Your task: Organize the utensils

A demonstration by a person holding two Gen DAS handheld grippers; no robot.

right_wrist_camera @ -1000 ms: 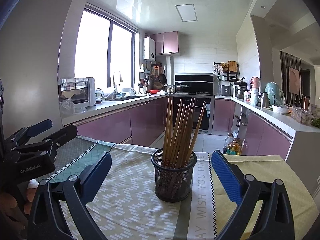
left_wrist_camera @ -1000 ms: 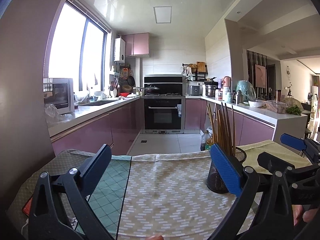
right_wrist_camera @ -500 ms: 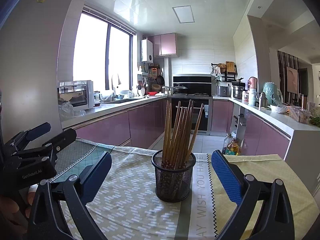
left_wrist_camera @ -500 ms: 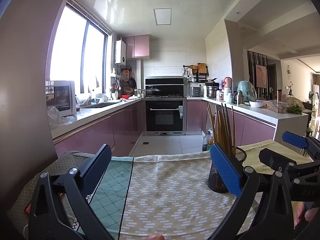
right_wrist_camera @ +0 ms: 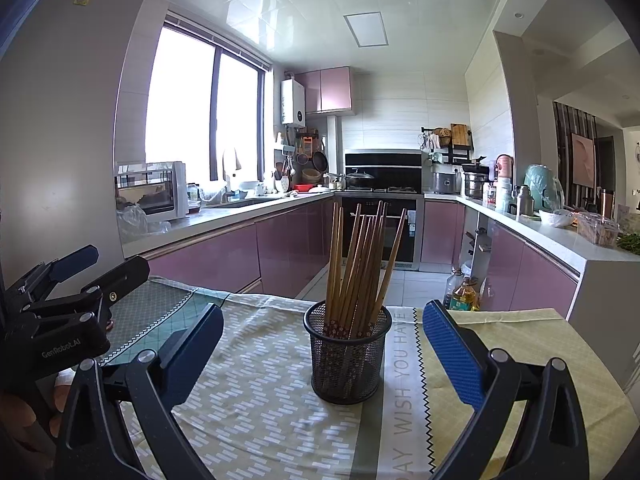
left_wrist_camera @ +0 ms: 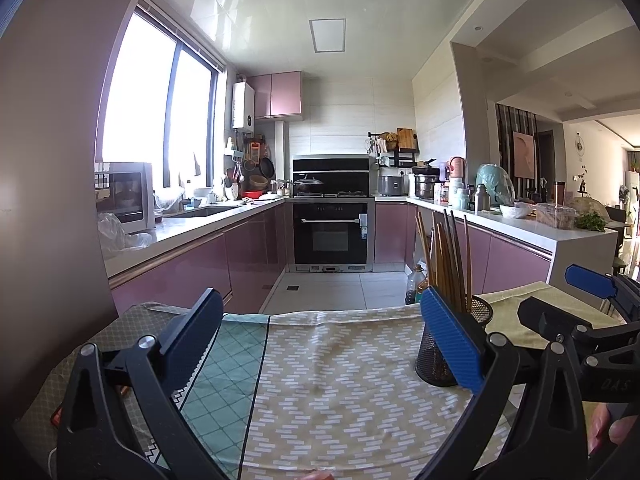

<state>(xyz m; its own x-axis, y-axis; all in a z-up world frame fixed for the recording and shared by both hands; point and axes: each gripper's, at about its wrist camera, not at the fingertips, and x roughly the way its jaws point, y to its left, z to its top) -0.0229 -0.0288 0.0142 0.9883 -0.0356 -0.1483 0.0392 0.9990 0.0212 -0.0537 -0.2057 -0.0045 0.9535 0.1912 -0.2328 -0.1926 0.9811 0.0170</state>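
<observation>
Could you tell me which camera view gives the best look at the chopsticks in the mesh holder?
The right wrist view: the chopsticks stand centred and unobstructed. In the left wrist view they sit at the right, partly hidden behind a blue finger pad.

Left claw (right_wrist_camera: 100,268) reads "GenRobot.AI"; tablecloth (right_wrist_camera: 404,380) "WISH YOU HAVE".
</observation>
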